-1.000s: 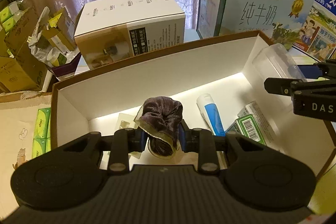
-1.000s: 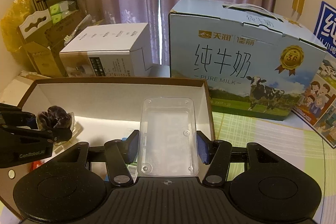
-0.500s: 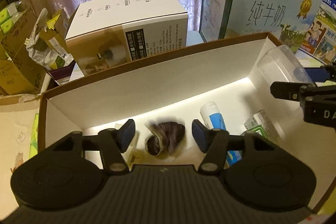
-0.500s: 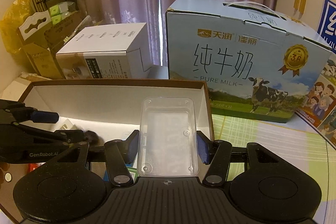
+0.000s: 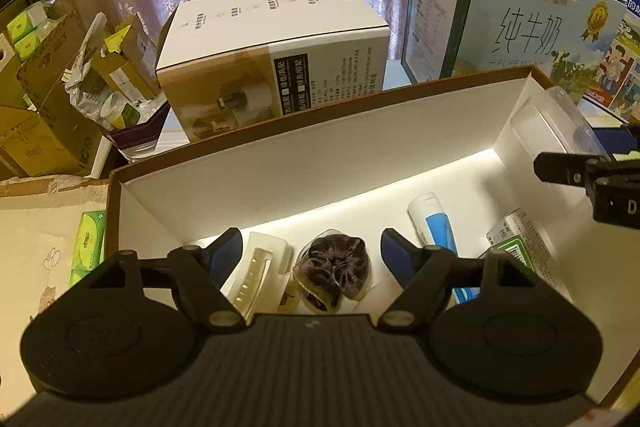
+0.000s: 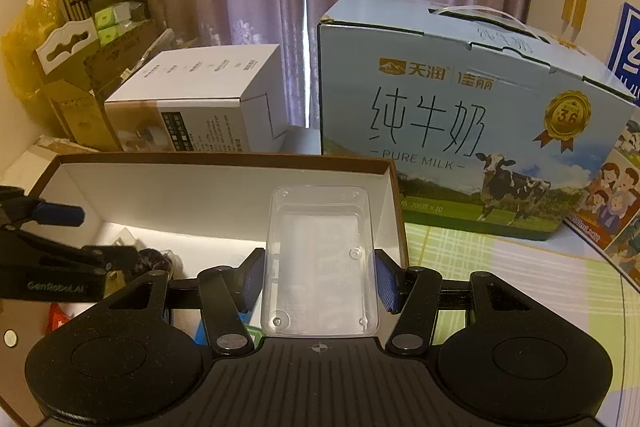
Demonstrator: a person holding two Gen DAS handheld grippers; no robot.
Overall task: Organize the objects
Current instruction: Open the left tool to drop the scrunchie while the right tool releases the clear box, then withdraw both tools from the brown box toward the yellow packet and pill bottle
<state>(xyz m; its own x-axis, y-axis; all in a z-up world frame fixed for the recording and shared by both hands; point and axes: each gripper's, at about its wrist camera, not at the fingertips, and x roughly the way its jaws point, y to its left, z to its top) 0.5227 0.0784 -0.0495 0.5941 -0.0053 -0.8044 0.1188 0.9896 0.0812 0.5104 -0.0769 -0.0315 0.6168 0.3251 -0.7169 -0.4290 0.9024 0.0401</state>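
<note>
Left tongs hang over the open storage box, their jaws opening; the dark velvet scrunchie lies on the box floor between the blue pads, touched by neither. Just beside it lie a white plastic clip package on one side and a white-and-blue tube on the other; a green-and-white carton with a barcode lies near the tube. Right tongs grip a clear plastic tray by its long sides and hold it above the right end of the box. Behind the box stands a pale blue milk carton printed "PURE MILK", with large Chinese characters, a gold "3.6" seal and a cow. Beside it sits a white appliance box with small print too fine to read. The left tongs' body reads "GenRobot.AI" in the right wrist view. A checked cloth covers the bench.
</note>
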